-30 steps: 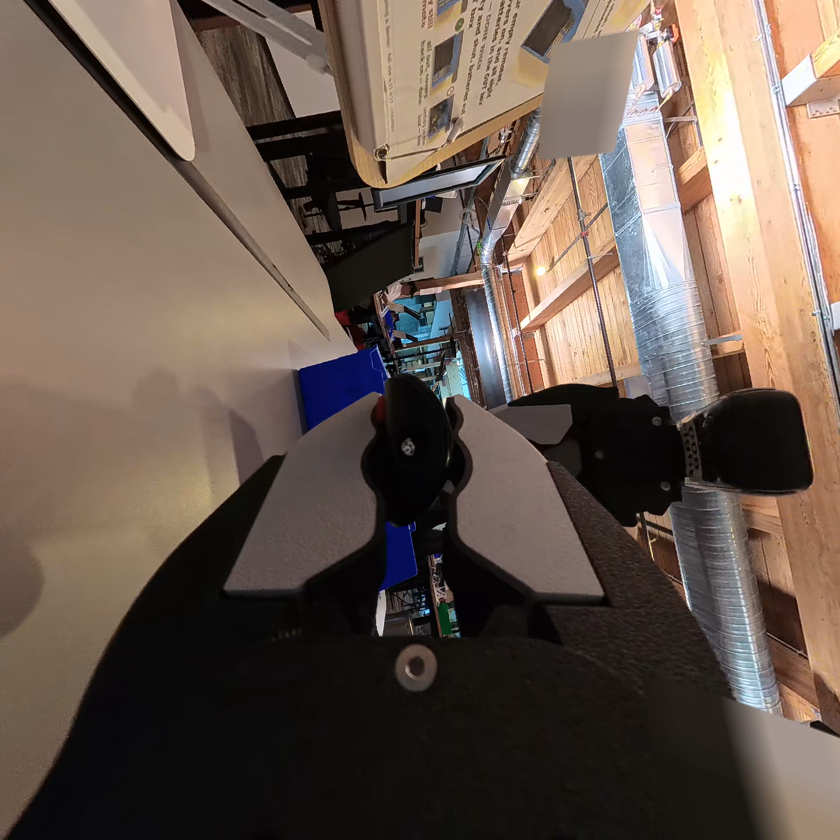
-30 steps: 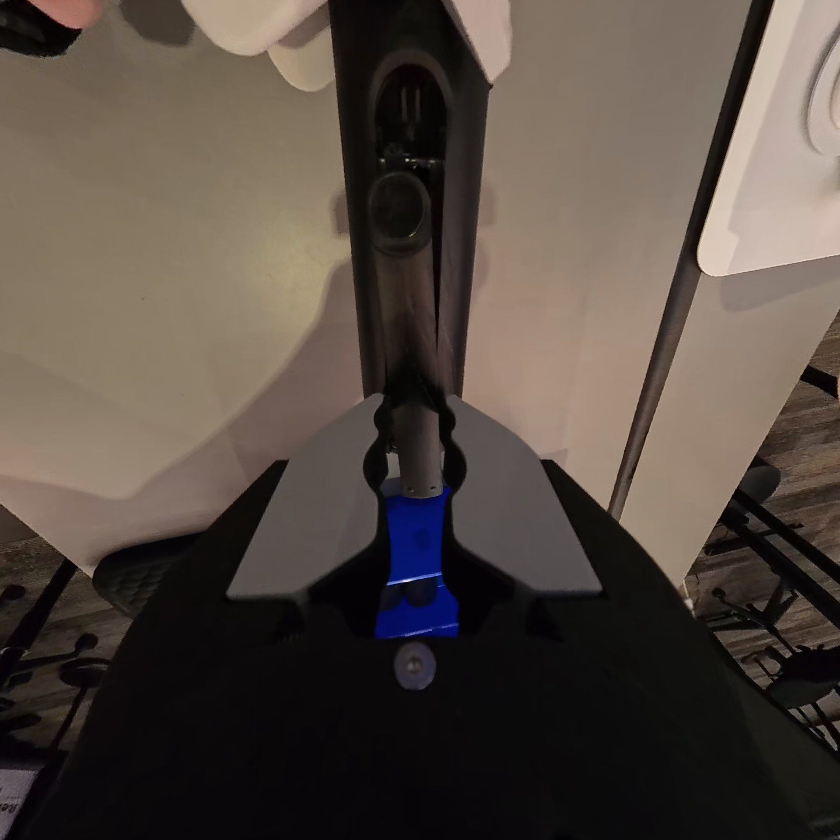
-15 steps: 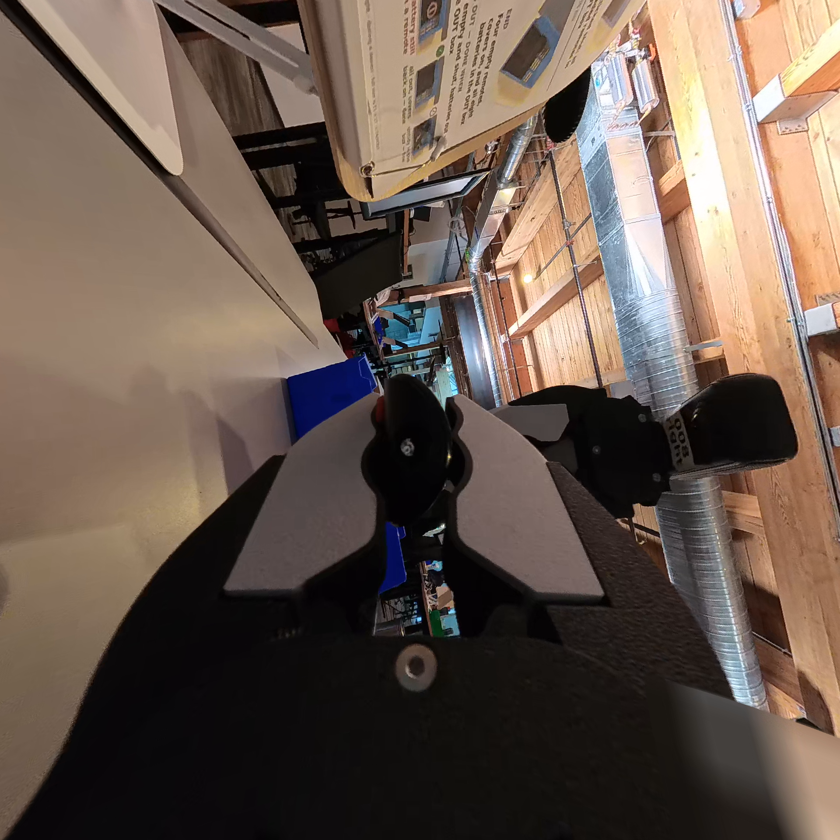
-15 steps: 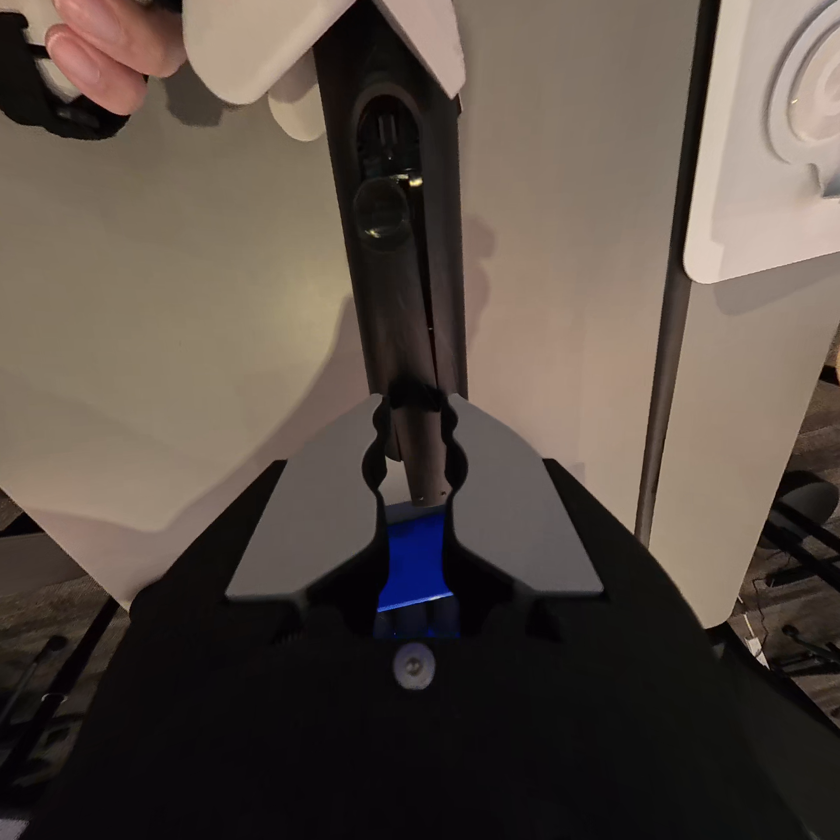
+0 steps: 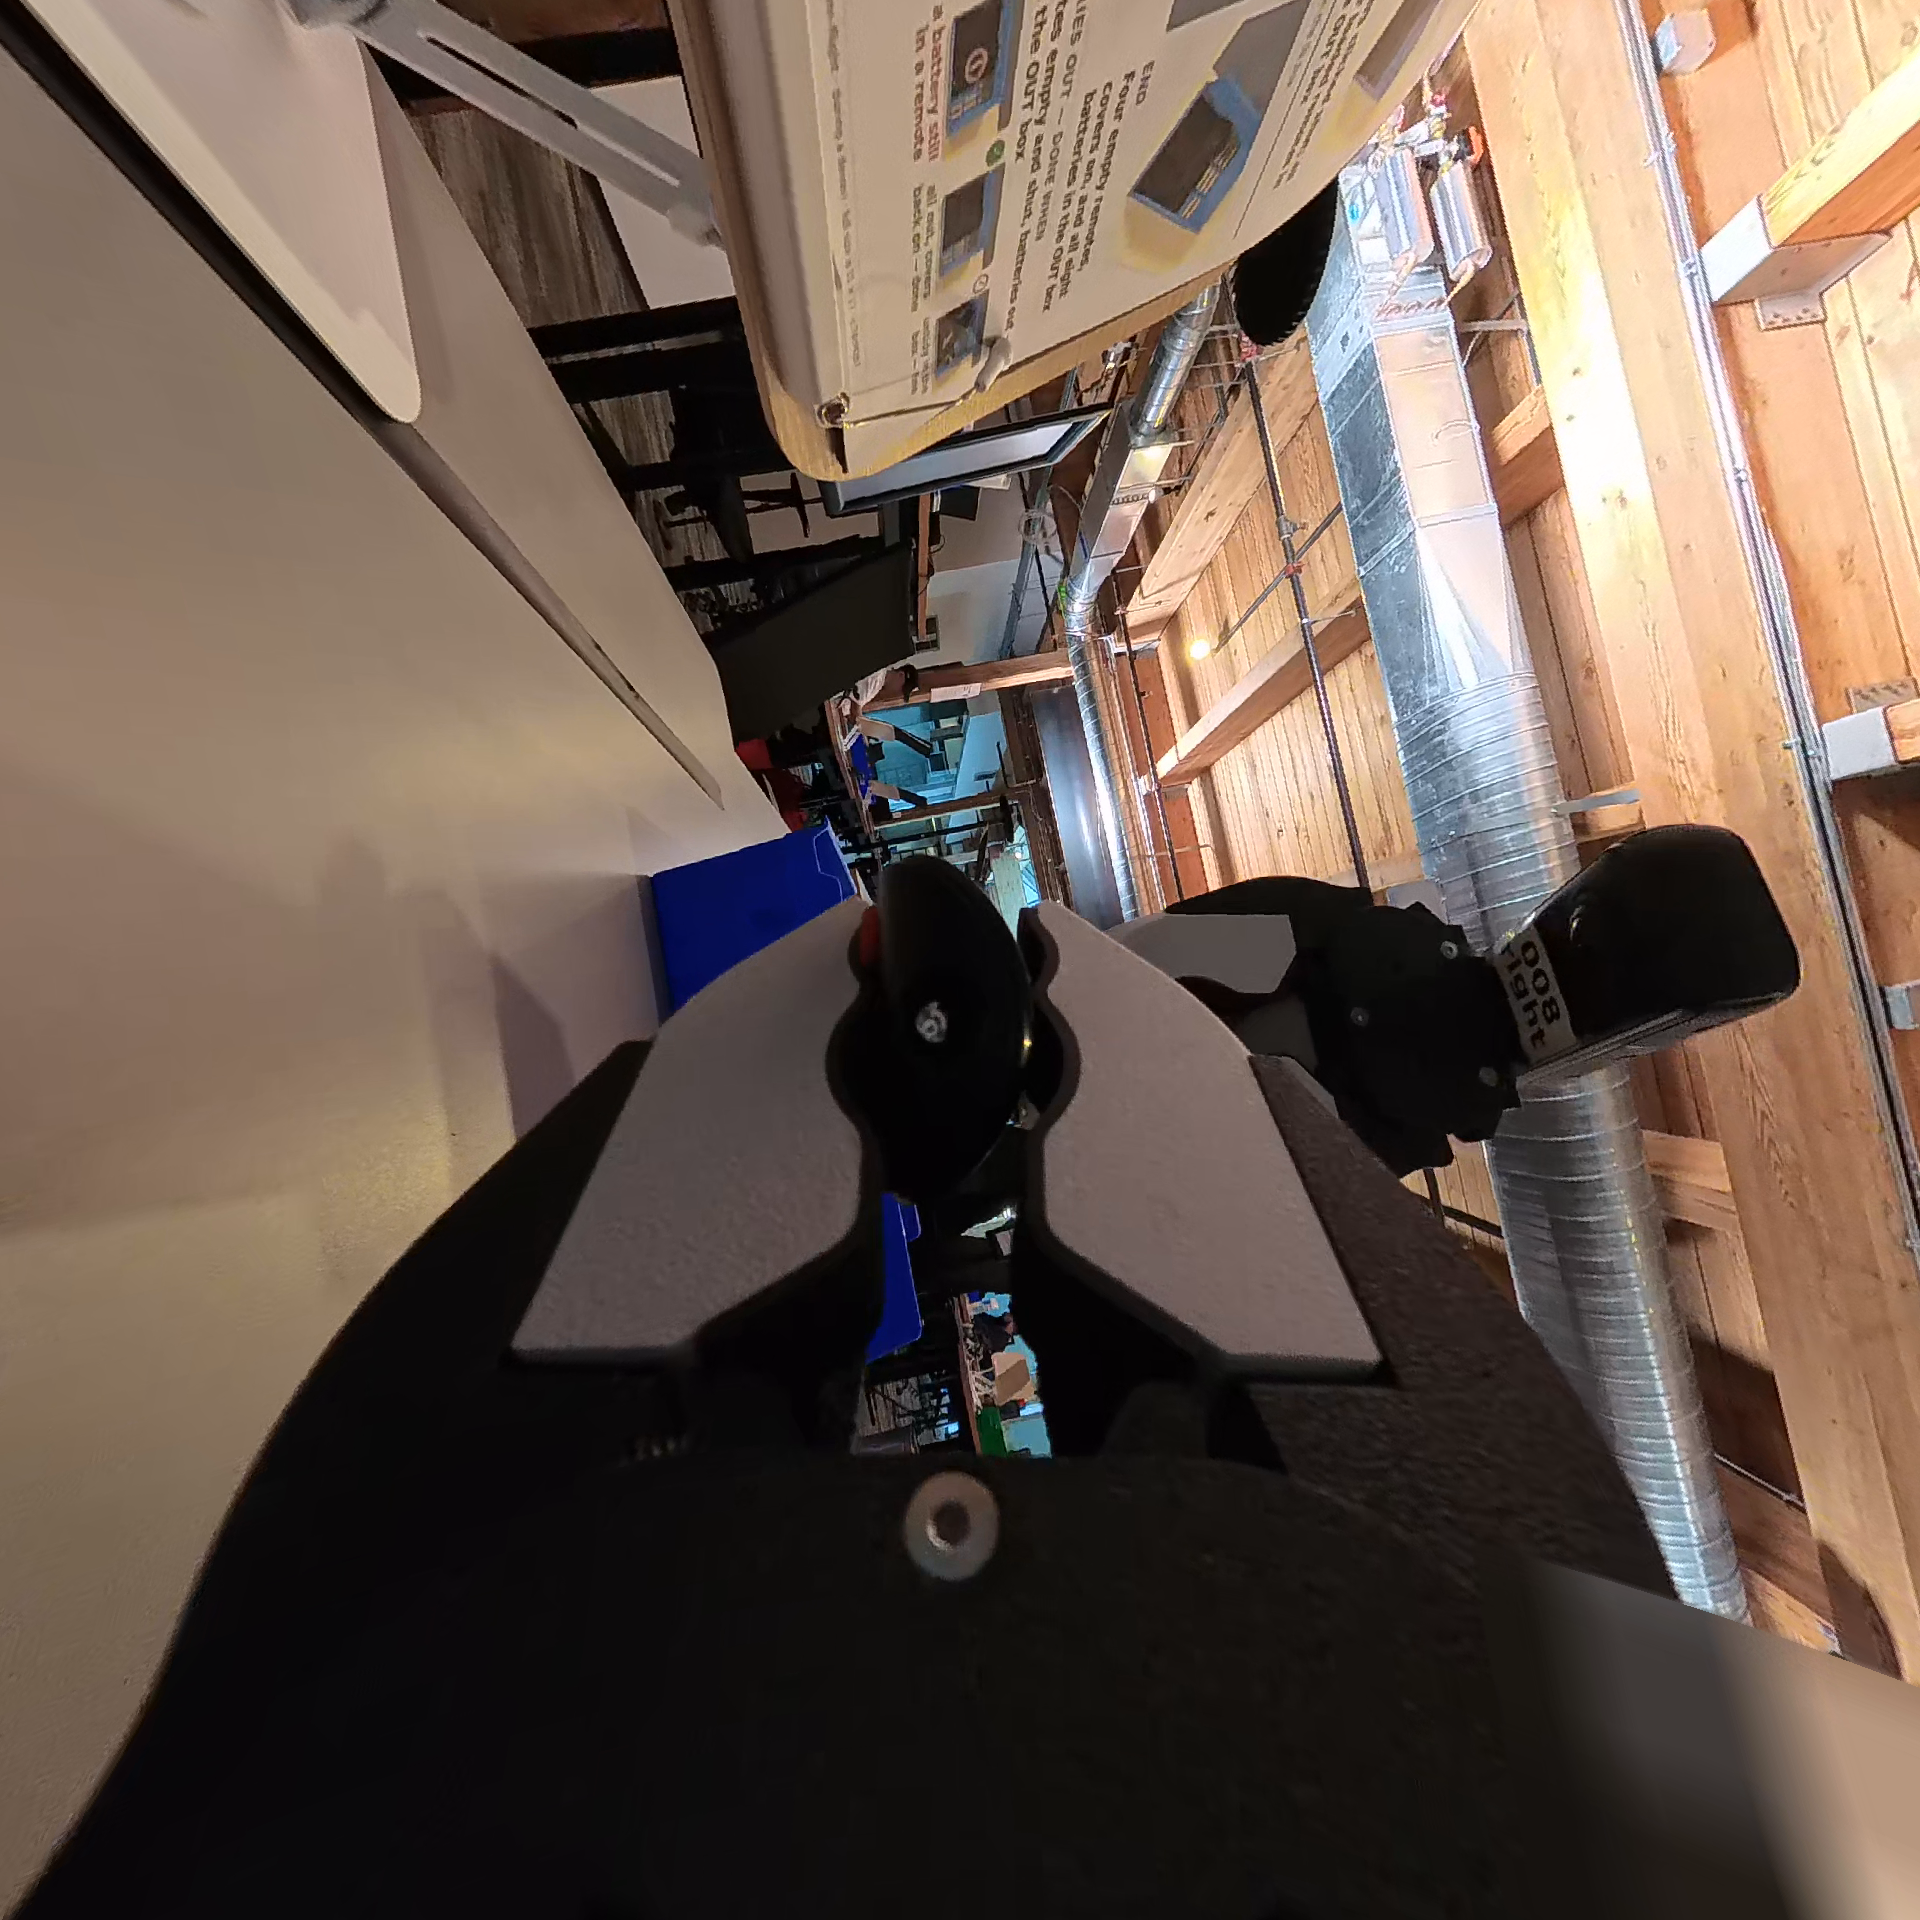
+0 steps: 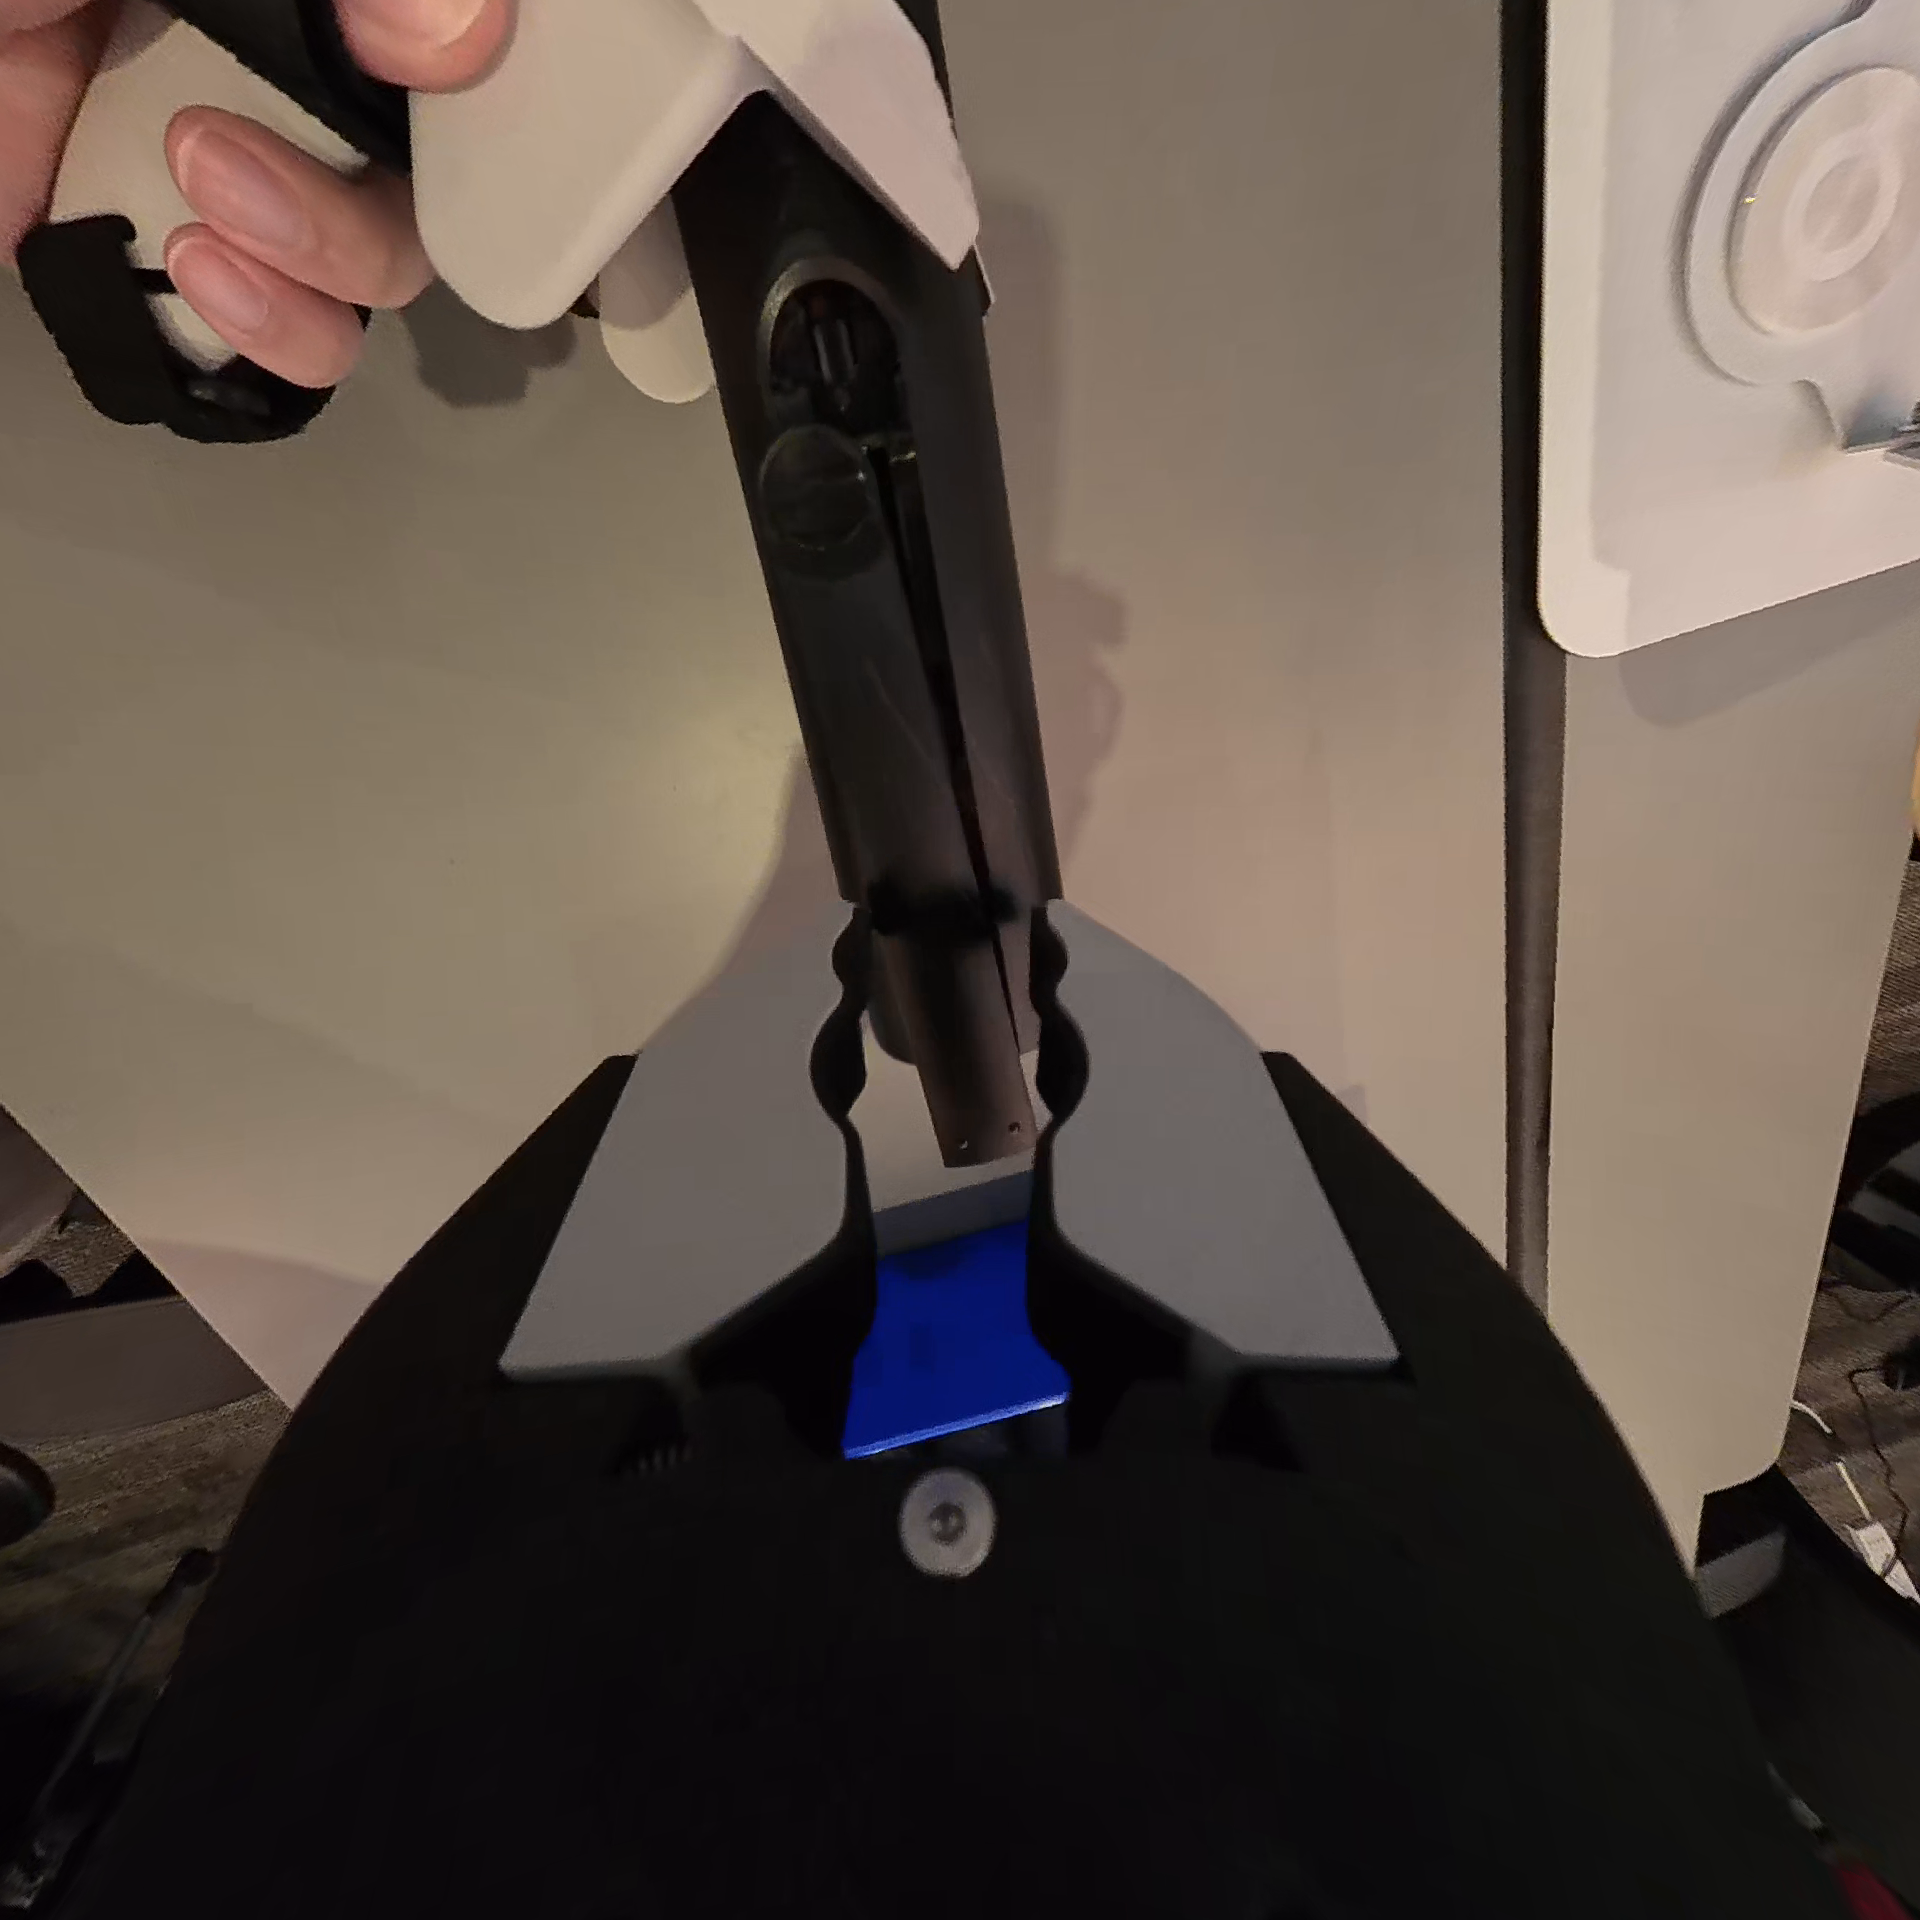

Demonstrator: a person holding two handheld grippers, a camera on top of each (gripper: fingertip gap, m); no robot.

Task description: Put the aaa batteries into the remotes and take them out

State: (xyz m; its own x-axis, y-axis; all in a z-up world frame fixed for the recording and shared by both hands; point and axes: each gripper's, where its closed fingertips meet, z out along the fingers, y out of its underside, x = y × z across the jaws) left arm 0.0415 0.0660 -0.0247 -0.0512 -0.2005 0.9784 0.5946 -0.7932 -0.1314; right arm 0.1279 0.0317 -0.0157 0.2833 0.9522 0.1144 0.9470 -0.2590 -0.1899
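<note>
Two grippers on one black remote [image 6: 894,665] held above the white table [image 6: 312,779]: left gripper [image 5: 940,1023] clamps its far end, right gripper [image 6: 951,1023] brackets its near end narrowly, contact unclear; only the right wrist view shows the open battery bay, a hand [image 6: 260,197], bare tabletop all round and the blue bin [image 6: 951,1351] at the near edge.
</note>
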